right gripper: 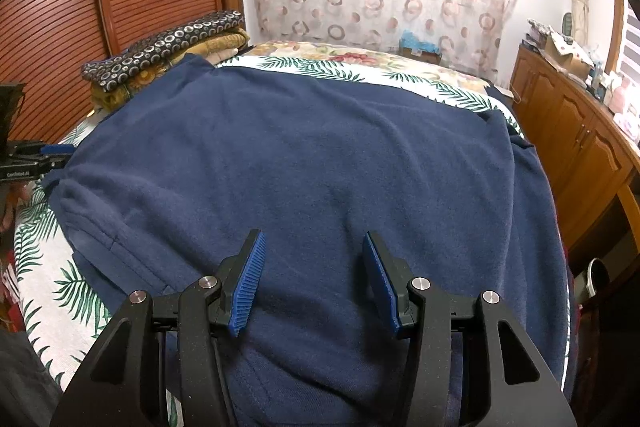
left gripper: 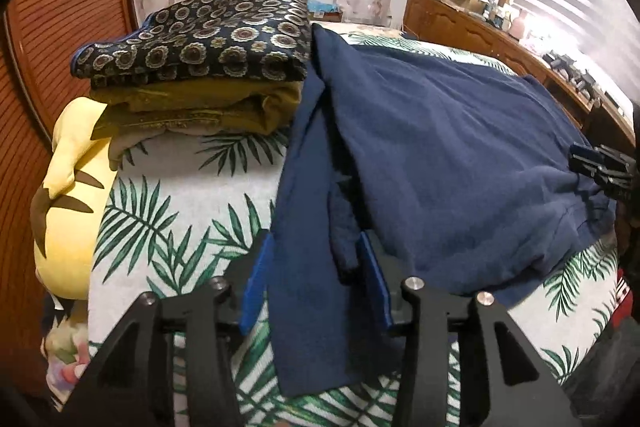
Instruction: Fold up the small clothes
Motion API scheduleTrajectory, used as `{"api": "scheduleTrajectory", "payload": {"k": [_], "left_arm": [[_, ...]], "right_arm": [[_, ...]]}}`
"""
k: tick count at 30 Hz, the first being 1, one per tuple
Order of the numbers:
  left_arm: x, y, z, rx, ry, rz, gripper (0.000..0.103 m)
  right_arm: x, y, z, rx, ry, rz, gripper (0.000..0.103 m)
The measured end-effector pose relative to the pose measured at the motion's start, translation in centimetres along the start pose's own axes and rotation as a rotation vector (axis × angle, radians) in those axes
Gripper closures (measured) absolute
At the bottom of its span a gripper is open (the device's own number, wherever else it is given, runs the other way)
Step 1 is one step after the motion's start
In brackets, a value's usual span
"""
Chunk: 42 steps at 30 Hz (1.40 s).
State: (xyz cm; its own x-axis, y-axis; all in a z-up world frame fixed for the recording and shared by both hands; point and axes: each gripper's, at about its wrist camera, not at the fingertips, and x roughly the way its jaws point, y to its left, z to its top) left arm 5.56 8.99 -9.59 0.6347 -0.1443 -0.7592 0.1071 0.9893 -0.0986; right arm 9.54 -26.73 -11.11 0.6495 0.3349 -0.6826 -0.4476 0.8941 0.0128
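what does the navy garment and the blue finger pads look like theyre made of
Navy garment: looks like a soft knit, perhaps fleece or brushed cotton, going by its matte, fuzzy nap and gentle wrinkles. Right gripper pads: probably rubber or soft plastic, matte blue with fine moulded ridges. Exact fibre or polymer cannot be told.

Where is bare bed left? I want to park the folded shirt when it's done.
One free patch: leaf-print bedspread between the folded stack, yellow pillow and navy shirt. A narrower strip lies beyond the shirt. Elsewhere the shirt covers the bed.
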Motion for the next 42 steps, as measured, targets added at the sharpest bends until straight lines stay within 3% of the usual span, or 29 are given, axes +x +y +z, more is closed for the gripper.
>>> {"api": "scheduleTrajectory", "payload": {"k": [7,12,16,18,23,24,28,34,39,42], "left_arm": [[0.3,-0.3,0.3,0.012,0.004,0.017,0.054],[0.0,0.1,0.3,-0.043,0.011,-0.128,0.054],[0.2,-0.4,0.5,-0.008,0.015,-0.109,0.054],[0.3,-0.9,0.6,0.019,0.017,-0.096,0.058],[0.2,-2.5,0.7,0.094,0.000,-0.099,0.094],[0.2,-2.7,0.8,0.097,-0.007,-0.100,0.095],[-1.8,-3.5,1.4,0.072,-0.100,-0.204,0.096],[-4.4,-6.3,3.8,0.074,-0.207,-0.301,0.098],[-4.2,-10.3,7.1,0.112,-0.243,-0.390,0.099],[-3.8,-13.7,9.3,0.151,-0.236,-0.484,0.099]], "right_arm": [[0.0,0.0,0.0,0.002,0.000,0.000,0.052],[0.1,0.2,0.1,0.006,0.001,0.001,0.052],[0.1,0.1,0.2,0.008,0.005,0.003,0.052],[0.1,0.3,0.2,0.006,0.004,-0.001,0.052],[0.2,0.1,0.2,0.009,0.006,-0.001,0.052],[0.3,0.2,0.2,0.010,0.006,0.000,0.052],[0.2,0.1,0.2,0.014,0.003,0.001,0.052],[-0.3,-0.8,0.2,0.041,-0.005,0.018,0.052],[-1.9,-2.1,-0.4,0.064,-0.040,-0.019,0.052],[-3.2,-3.4,-1.0,0.093,-0.058,-0.048,0.052]]}}
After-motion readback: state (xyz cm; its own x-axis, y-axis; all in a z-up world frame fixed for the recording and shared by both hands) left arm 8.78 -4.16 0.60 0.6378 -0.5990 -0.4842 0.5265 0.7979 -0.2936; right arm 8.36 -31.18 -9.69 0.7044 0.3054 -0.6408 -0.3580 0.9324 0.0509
